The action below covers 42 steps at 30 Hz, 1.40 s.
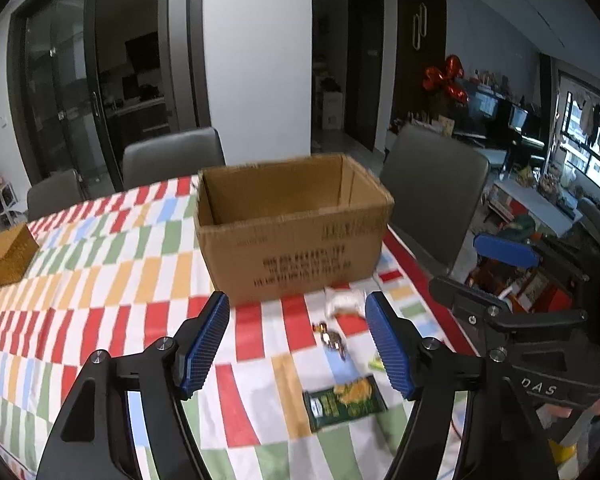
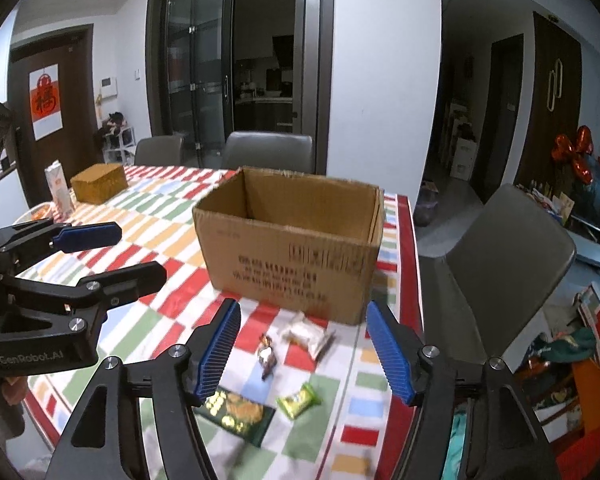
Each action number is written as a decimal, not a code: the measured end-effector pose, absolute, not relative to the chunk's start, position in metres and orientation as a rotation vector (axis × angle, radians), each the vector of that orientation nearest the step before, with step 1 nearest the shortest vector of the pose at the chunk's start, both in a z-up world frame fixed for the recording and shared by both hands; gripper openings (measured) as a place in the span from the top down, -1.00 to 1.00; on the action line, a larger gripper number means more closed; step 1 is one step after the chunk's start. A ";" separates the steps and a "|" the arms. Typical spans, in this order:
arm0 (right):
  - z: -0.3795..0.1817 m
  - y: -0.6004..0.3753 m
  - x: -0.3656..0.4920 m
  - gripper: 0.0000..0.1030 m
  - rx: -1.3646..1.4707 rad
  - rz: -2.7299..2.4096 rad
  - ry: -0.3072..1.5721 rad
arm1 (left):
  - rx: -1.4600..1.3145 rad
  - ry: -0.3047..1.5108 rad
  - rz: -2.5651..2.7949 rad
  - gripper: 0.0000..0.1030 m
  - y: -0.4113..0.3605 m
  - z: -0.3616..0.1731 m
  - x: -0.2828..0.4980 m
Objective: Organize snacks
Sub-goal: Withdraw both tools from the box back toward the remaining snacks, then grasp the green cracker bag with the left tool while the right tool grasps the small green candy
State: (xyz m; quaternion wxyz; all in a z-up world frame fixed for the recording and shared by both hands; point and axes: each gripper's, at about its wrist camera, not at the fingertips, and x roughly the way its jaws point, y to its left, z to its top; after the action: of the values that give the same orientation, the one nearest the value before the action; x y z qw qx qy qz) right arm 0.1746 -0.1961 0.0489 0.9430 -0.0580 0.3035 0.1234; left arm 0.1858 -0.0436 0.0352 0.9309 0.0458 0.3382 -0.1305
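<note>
While both ribbed blue jaws gape, 4 crinkly snack packets [image 2: 296, 364] lie before a corrugated cardboard box [image 2: 290, 240] — open-topped.

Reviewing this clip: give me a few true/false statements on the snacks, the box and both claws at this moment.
1. The cardboard box stands open on the table. True.
2. The right claw grips the dark green packet. False: it is open and empty.
3. The small light green packet already lies inside the box. False: it lies on the tablecloth, in front of the box.
4. The left claw is open. True.
</note>
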 end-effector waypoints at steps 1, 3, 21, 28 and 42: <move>0.045 -0.196 0.173 -0.31 -0.120 0.249 0.629 | 0.092 0.701 -0.273 -0.37 -0.042 0.031 0.182; 0.038 -0.196 0.168 -0.31 -0.122 0.247 0.645 | 0.090 0.727 -0.280 -0.39 -0.043 0.021 0.178; -0.037 -0.204 0.147 -0.31 -0.123 0.237 0.857 | 0.167 0.978 -0.350 -0.41 -0.060 -0.065 0.167; -0.063 -0.207 0.143 -0.31 -0.113 0.225 0.933 | 0.233 1.048 -0.367 -0.44 -0.069 -0.093 0.170; -0.091 -0.210 0.150 -0.31 -0.107 0.189 1.013 | 0.371 1.073 -0.378 -0.56 -0.089 -0.127 0.193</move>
State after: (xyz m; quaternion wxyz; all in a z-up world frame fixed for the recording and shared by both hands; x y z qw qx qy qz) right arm 0.1505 -0.2104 -0.0912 0.8688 -0.0509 0.4842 0.0902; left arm 0.1926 -0.0889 -0.1275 0.8261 0.1748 0.5052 -0.1781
